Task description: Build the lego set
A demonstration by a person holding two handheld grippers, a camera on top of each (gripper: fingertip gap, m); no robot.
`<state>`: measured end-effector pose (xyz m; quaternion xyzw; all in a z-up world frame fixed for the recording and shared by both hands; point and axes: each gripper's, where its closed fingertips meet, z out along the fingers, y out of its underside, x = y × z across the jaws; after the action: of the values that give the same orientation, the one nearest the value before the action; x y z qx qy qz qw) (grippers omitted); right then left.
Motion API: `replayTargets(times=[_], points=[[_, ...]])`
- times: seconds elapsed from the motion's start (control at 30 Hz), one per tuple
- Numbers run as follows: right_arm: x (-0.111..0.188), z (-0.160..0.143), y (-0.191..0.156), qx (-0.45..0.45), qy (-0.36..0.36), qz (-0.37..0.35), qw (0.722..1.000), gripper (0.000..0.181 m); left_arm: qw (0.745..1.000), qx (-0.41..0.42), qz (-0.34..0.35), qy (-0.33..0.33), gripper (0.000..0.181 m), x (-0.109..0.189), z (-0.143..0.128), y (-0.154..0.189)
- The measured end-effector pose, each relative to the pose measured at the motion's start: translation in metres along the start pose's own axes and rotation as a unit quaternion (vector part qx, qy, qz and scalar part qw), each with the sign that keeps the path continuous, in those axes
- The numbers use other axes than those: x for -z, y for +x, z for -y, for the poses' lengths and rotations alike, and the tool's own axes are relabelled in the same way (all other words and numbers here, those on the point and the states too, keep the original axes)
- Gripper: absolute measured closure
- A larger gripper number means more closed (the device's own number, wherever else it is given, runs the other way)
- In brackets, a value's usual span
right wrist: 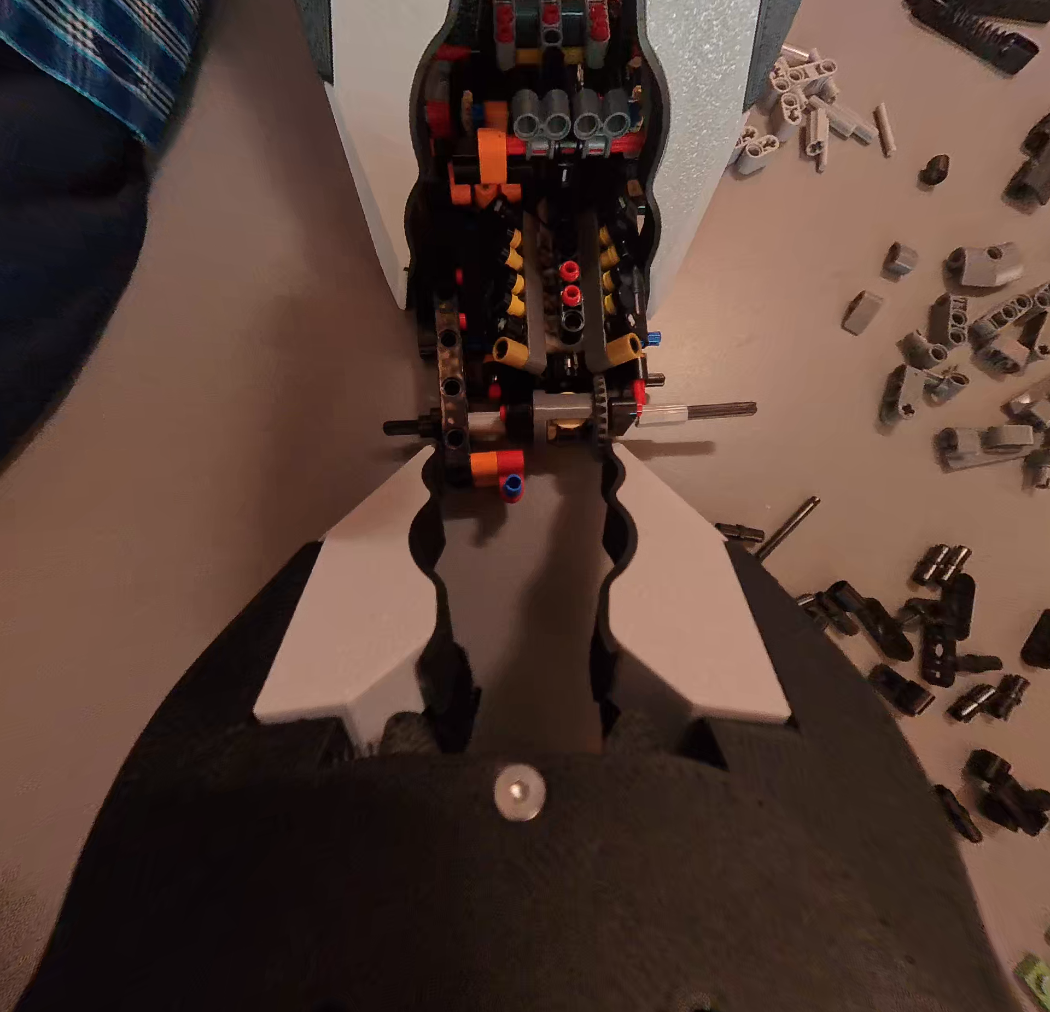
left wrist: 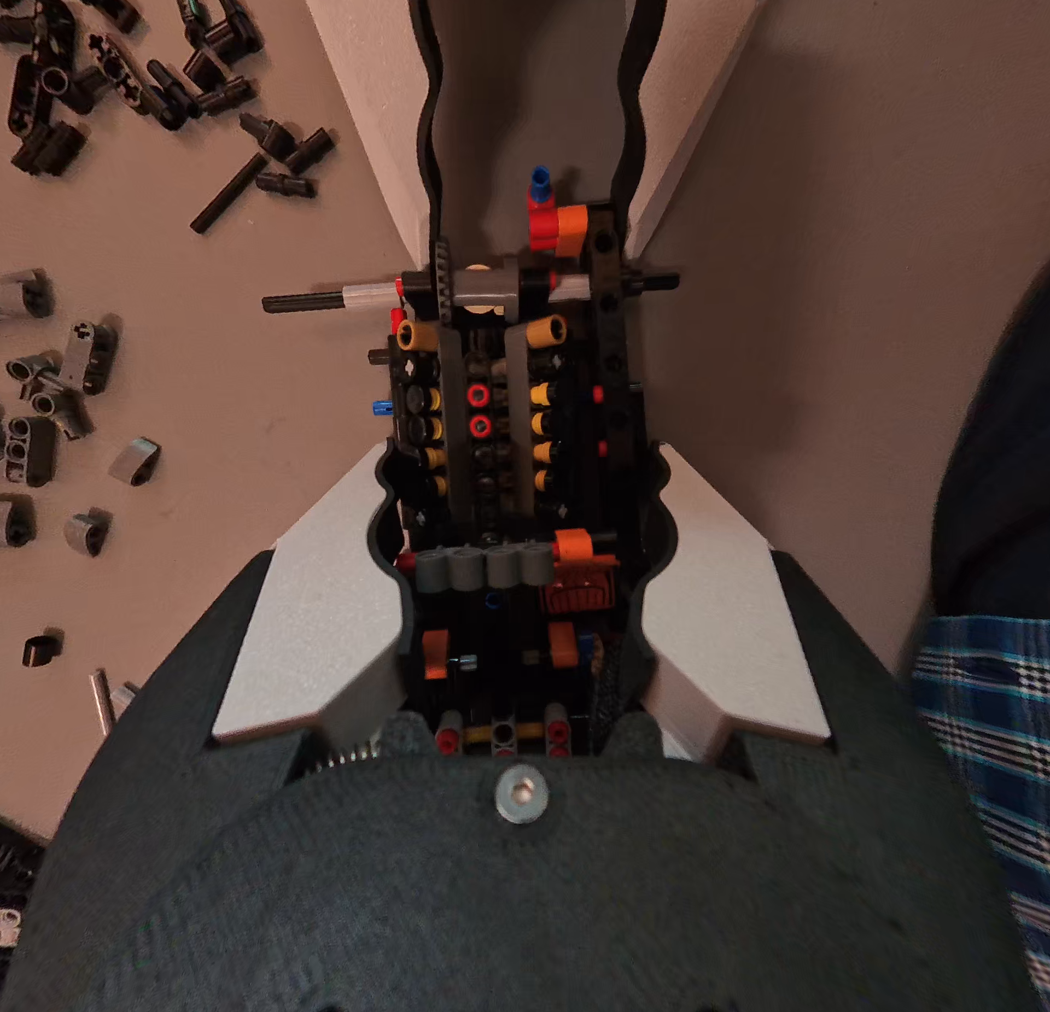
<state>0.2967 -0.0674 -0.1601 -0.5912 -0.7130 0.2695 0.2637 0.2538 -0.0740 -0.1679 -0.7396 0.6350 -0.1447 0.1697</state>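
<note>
Two grippers face each other across one Lego Technic assembly (left wrist: 505, 473) on the tan surface (left wrist: 795, 246).

Left gripper (left wrist: 520, 456): fingers (left wrist: 318, 615) closed on the assembly's near end, dark wavy pads pressed against both sides. Model runs lengthwise between them, out past the tips.

Right gripper (right wrist: 520, 456): fingers (right wrist: 352, 627) parted, nothing but bare surface in the gap. Tips sit at the assembly's far end, just at the cross axle (right wrist: 699, 411). Left tip is next to the black holed beam (right wrist: 451, 394), right tip next to the black gear (right wrist: 599, 411). Cannot tell whether the tips actually touch the build.

Assembly details:
- black frame
- two grey rails with yellow connectors (left wrist: 542, 422) along them
- two red pins (left wrist: 479, 411) in the middle
- row of four grey cylinders (left wrist: 483, 567)
- orange and red connector with a blue pin (left wrist: 540, 181) at the axle end

Loose parts: black pins and connectors (left wrist: 170, 76) and grey connectors (left wrist: 57, 399) scattered to one side of the model. Plaid fabric (left wrist: 988, 729), with dark fabric next to it, at the opposite edge.
</note>
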Motion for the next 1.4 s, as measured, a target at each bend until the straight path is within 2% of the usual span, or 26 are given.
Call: replayTargets(times=[0.4,1.4], points=[[-0.0017,0.0032,-0.0041,0.001,-0.005,-0.024,1.000,0.125,0.999,-0.034,-0.017,0.022,0.096,0.0012,-0.0018,0.0012],[-0.0038,0.0040,-0.0044,-0.033,0.005,-0.012,0.999,0.126,0.997,-0.058,-0.039,0.034,0.098,0.0030,-0.0027,0.0001]])
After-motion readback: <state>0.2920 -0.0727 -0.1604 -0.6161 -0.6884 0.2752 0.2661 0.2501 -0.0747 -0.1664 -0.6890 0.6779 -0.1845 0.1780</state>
